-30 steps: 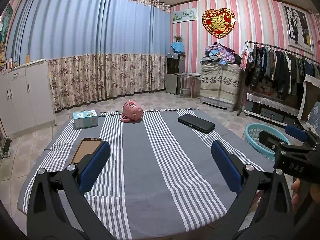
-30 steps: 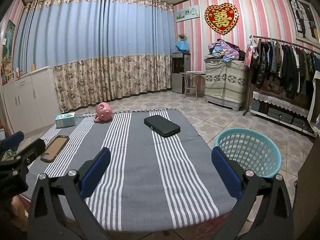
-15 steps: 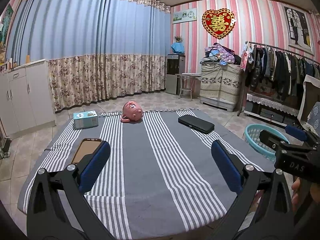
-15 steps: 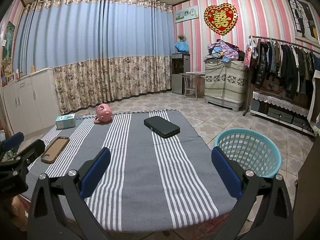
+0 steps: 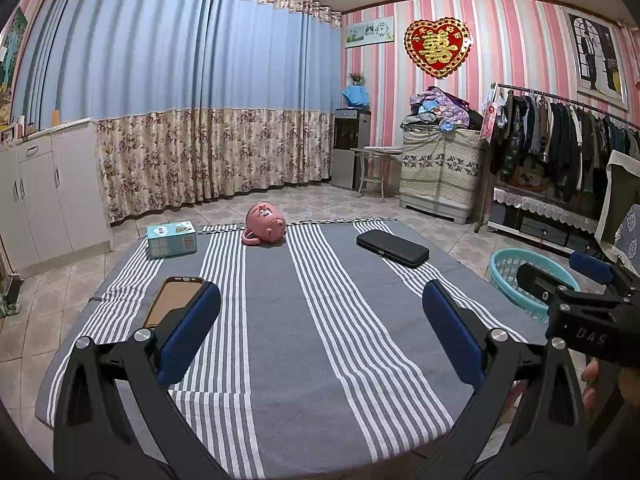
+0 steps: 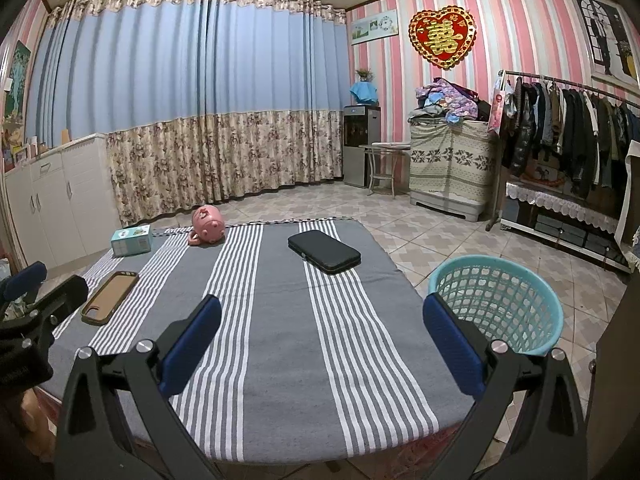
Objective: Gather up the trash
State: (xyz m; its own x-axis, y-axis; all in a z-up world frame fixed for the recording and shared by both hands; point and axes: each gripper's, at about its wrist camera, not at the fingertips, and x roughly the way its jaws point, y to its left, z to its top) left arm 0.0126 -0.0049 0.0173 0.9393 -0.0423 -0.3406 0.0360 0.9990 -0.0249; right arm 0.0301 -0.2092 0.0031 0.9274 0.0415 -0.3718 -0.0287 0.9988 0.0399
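A table with a grey striped cloth (image 5: 320,340) holds a small teal box (image 5: 171,239), a pink piggy-shaped cup lying on its side (image 5: 264,230), a black flat case (image 5: 392,248) and a brown phone case (image 5: 170,300). A teal plastic basket (image 6: 496,304) stands on the floor at the table's right. My left gripper (image 5: 320,332) is open and empty above the near part of the table. My right gripper (image 6: 320,336) is open and empty over the near right part, close to the basket. The same objects show in the right wrist view: box (image 6: 131,241), cup (image 6: 207,230), black case (image 6: 324,251), phone case (image 6: 110,292).
White cabinets (image 5: 36,192) stand at the left, curtains (image 5: 200,120) at the back. A clothes rack (image 5: 568,140) and a covered chest (image 5: 440,168) stand at the right on the tiled floor. The right gripper shows at the right edge of the left wrist view (image 5: 580,300).
Nothing has visibly changed apart from a very slight drift of both views; both grippers stay open and empty.
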